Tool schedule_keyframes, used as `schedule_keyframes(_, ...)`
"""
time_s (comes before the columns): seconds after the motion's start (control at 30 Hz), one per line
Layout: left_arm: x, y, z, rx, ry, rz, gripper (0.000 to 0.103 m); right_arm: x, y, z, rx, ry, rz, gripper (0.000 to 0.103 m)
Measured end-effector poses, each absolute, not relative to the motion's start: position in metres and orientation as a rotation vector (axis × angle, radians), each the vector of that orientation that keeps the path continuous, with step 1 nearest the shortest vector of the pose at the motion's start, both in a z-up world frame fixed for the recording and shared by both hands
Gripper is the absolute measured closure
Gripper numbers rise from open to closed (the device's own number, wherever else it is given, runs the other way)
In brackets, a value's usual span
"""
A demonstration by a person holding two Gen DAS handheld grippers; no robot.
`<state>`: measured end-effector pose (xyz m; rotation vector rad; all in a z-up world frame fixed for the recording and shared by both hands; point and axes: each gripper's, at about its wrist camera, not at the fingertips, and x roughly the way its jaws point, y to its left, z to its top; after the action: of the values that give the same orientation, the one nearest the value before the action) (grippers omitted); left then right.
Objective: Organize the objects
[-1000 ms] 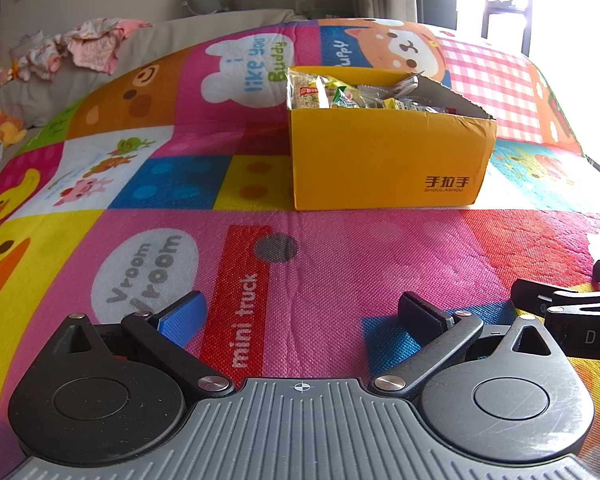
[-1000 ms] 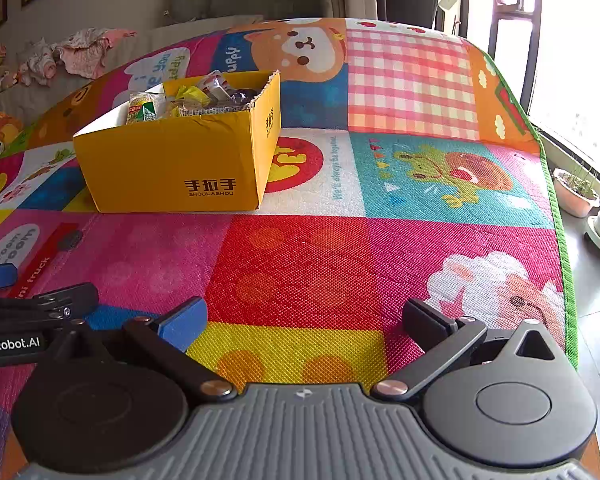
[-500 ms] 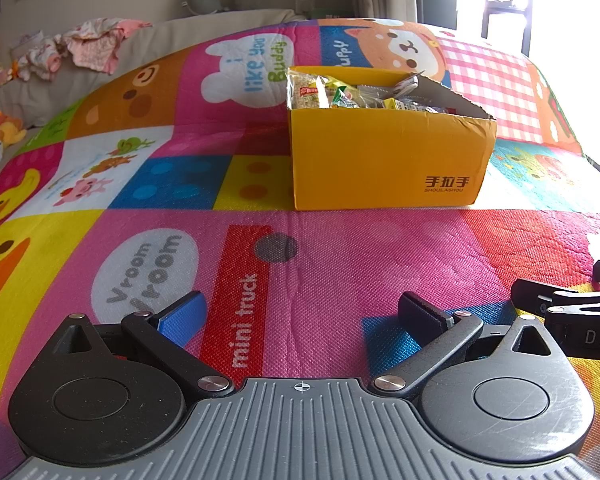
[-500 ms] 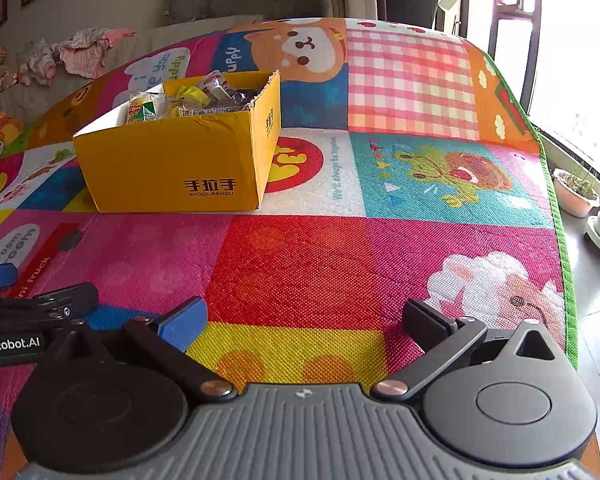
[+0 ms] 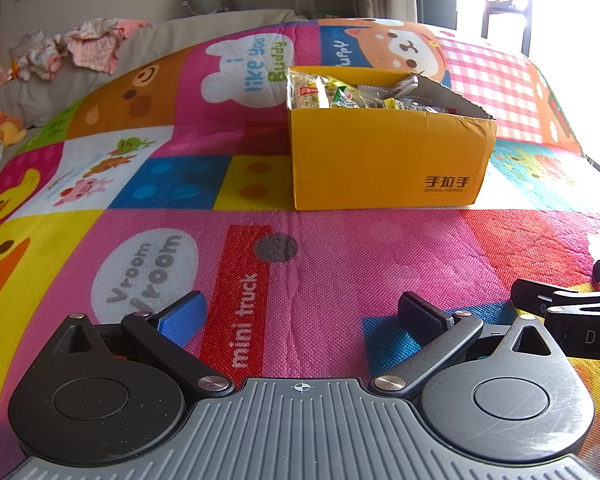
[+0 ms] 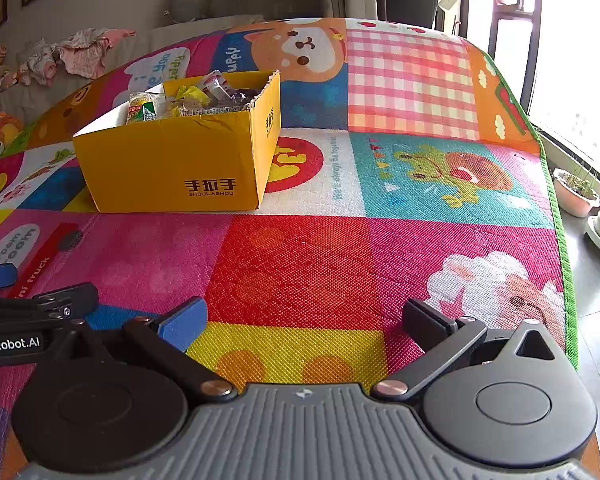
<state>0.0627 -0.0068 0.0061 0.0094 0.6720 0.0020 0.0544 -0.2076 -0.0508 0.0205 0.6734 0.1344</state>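
The bright patchwork play mat with cartoon animals [image 5: 340,248] covered the floor, and a wide stretch of it lay bare between the two grippers and the box. In the right wrist view the mat ended at a green stitched edge [image 6: 556,216] on the right side, with grey floor beyond it and a small pink plant pot [image 6: 576,196] near that edge. At the far end the mat ran up to a beige sofa [image 5: 172,36] with a heap of pink and white clothes [image 5: 88,46] on it.

The yellow cardboard box with black writing on its front [image 5: 384,160] stood open on the mat, well apart from both grippers. It was full of small snack packets in shiny wrappers [image 5: 352,94] that came up to its top edge. The mat all around the box was bare, so there was room on every side.

The left gripper [image 5: 300,314] sat low over the pink part of the mat, level and pointing at the box. Its blue pad and black pad were spread wide with nothing between them. The right gripper [image 6: 304,318] sat just beside it, low over the red and yellow squares, also spread wide and holding nothing. Each gripper showed at the edge of the other's view.
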Motion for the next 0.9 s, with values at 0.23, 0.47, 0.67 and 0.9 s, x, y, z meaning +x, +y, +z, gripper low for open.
schedule_keyframes(0.23,0.0627,-0.0062,0.0062,0.010,0.672,0.002,0.000,0.0544,-0.2078,-0.0509,0.021,0.673,0.134,0.000)
schedule_keyframes(0.47,0.0621,-0.0086,0.0062,0.014,0.671,0.005,0.000,0.0542,-0.2082,-0.0509,0.021,0.673,0.134,0.000)
schedule_keyframes(0.67,0.0621,-0.0053,0.0064,-0.010,0.671,-0.005,0.000,0.0544,-0.2077,-0.0507,0.020,0.673,0.134,0.000)
schedule_keyframes(0.9,0.0625,-0.0077,0.0060,0.010,0.674,0.004,0.000,0.0544,-0.2076,-0.0507,0.020,0.673,0.134,0.000)
